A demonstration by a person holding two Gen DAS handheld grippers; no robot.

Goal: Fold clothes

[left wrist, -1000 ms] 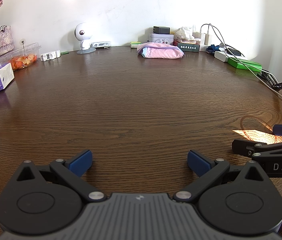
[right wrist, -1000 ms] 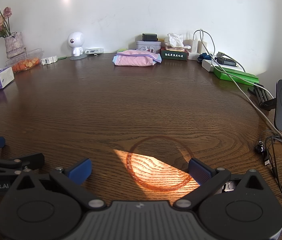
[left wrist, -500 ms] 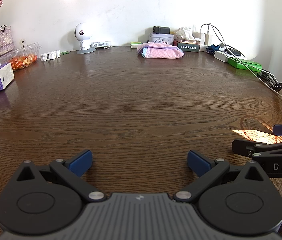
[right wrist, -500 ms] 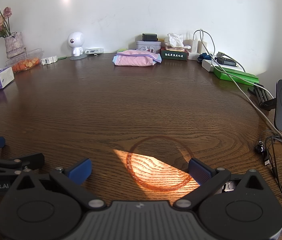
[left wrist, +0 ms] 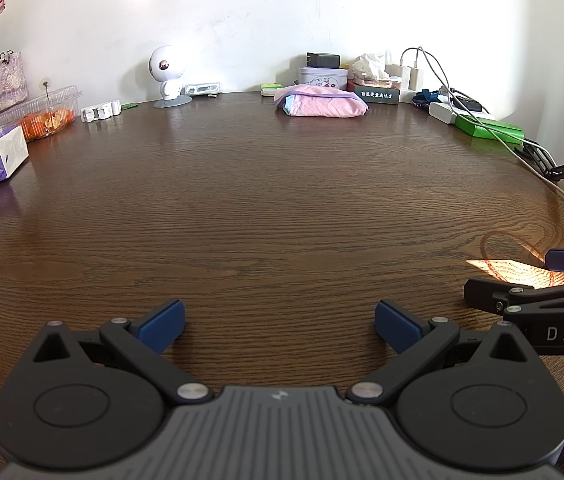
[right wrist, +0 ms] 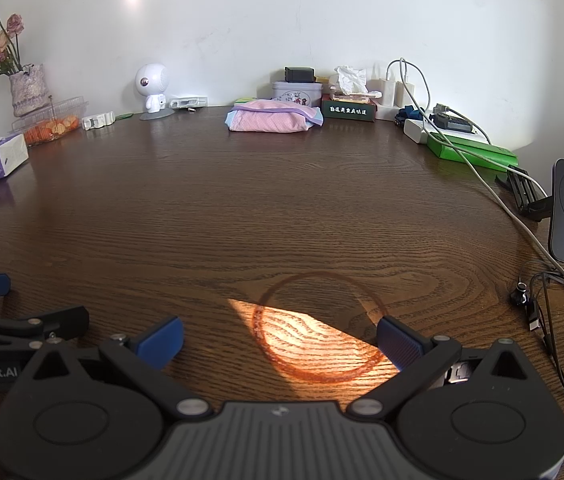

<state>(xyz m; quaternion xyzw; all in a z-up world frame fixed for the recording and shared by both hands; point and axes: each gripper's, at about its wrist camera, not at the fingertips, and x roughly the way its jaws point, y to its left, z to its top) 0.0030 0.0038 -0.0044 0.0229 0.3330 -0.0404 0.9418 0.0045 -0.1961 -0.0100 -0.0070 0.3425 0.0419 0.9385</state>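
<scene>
- The pink folded garment (left wrist: 323,105) lies at the far edge of the wooden table (left wrist: 282,208), against the clutter by the wall.
- We hold the left gripper (left wrist: 280,322) and right gripper (right wrist: 280,334) spread, empty, low over the near edge.
- We judge folding done or not started; the next move calls for a long forward reach.

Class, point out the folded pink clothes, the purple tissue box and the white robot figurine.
Folded pink dotted clothes (left wrist: 323,105), left wrist view, top fabric.
Purple cardboard tissue box (right wrist: 0,160), right wrist view, front side.
White round-headed robot figurine (right wrist: 151,80), right wrist view, its head.
</scene>
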